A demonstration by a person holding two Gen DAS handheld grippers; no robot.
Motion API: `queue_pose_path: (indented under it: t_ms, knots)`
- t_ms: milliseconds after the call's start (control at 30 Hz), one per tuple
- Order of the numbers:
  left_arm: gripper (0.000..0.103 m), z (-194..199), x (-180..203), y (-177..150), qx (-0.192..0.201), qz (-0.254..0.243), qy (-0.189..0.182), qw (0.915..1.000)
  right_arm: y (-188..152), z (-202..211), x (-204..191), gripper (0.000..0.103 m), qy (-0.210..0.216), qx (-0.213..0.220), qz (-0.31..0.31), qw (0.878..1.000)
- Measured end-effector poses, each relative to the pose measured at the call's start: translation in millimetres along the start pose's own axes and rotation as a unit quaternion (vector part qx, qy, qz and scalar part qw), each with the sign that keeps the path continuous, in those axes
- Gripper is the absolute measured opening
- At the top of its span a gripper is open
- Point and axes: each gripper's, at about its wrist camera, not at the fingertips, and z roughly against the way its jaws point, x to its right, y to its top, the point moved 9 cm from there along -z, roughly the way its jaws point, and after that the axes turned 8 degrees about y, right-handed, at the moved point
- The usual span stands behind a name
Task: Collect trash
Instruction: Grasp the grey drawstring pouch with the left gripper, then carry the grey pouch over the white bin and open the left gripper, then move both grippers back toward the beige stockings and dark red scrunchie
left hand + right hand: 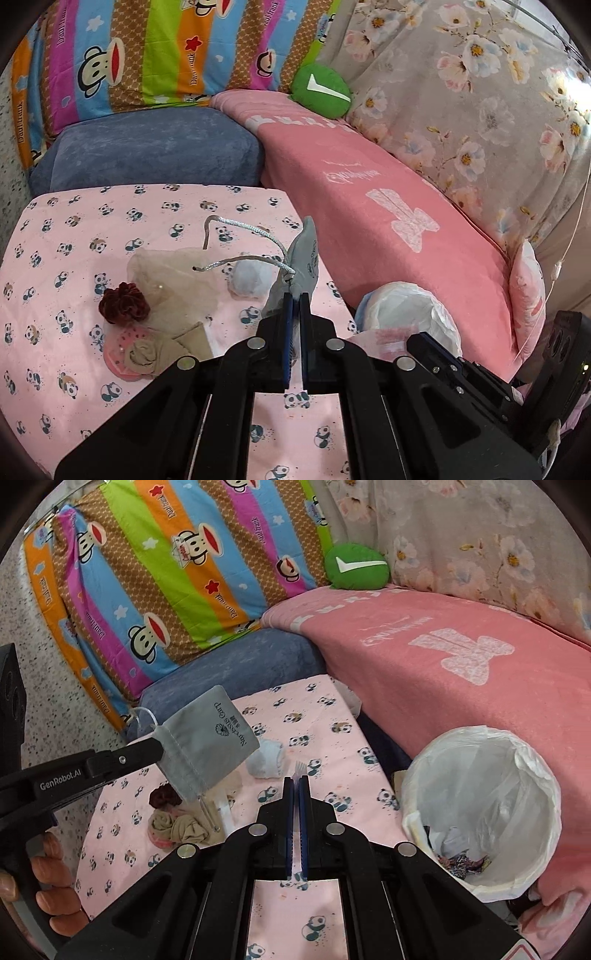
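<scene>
Two grippers are in my views, and both have their fingers drawn together. My left gripper (295, 295) pinches a grey drawstring pouch (210, 738) at its gathered neck; the pouch hangs clear above the desk (74, 229) with its silver cord (255, 230) looping off to the left of the fingers. My right gripper (296, 779) has its fingers nearly touching, and a thin white fork (298, 767) pokes up from between their tips. Just beyond those tips a pale blue bundle (266, 762) lies on the panda-print cloth. To the left of my right fingers, under the hanging pouch, sit a dark red scrunchie (162, 798) and a heap of beige cloth (177, 827). To the right of the fingers, off the desk's edge, stands a white bin (480, 812) lined with a plastic bag, some scraps lying at its bottom. A hand (48, 882) grips the left gripper's handle at the lower left.
</scene>
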Motion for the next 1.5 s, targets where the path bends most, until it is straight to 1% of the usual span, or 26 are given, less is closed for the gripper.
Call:
queue_pose_path:
  t_ms: [400,567,767,933,1133,1167,1200,1233,1267,1300,1333,1367,1400,1500]
  knots:
    - [0.003,-12,95,-13,-0.015,-0.061,-0.040,0.9972,30,65,79,0.003,-0.043,0.062,-0.043,0.996]
    - [0.003,-22,131,-22,-0.028,-0.084,-0.057,0.9945,33,85,109,0.003,-0.061,0.076,-0.061,0.993]
    - [0.003,-33,169,-37,-0.044,-0.111,-0.071,0.9903,31,98,139,0.003,-0.076,0.083,-0.080,0.990]
    - [0.003,-38,191,-45,-0.051,-0.129,-0.078,0.9873,29,105,159,0.003,-0.084,0.087,-0.093,0.988]
    - [0.003,-41,210,-51,-0.055,-0.140,-0.086,0.9848,30,111,169,0.003,-0.091,0.093,-0.096,0.987]
    - [0.003,-42,211,-52,-0.057,-0.140,-0.087,0.9847,29,110,171,0.006,-0.090,0.090,-0.098,0.987]
    - [0.004,-43,212,-52,-0.057,-0.139,-0.085,0.9850,28,108,172,0.009,-0.088,0.085,-0.101,0.987]
    - [0.005,-44,213,-53,-0.058,-0.139,-0.083,0.9851,27,107,174,0.009,-0.090,0.083,-0.104,0.987]
    - [0.012,-45,212,-54,-0.060,-0.139,-0.081,0.9852,25,106,175,0.011,-0.092,0.080,-0.104,0.987]
    - [0.024,-47,210,-54,-0.061,-0.136,-0.075,0.9859,24,105,176,0.013,-0.093,0.077,-0.104,0.987]
    - [0.029,-48,208,-54,-0.060,-0.133,-0.070,0.9868,22,103,176,0.015,-0.095,0.075,-0.103,0.987]
    - [0.034,-49,205,-53,-0.058,-0.131,-0.066,0.9875,21,103,176,0.019,-0.095,0.074,-0.103,0.987]
    - [0.034,-49,201,-53,-0.058,-0.128,-0.061,0.9881,20,102,175,0.023,-0.096,0.073,-0.102,0.987]
    - [0.035,-51,192,-52,-0.060,-0.121,-0.054,0.9894,18,101,174,0.026,-0.097,0.073,-0.102,0.987]
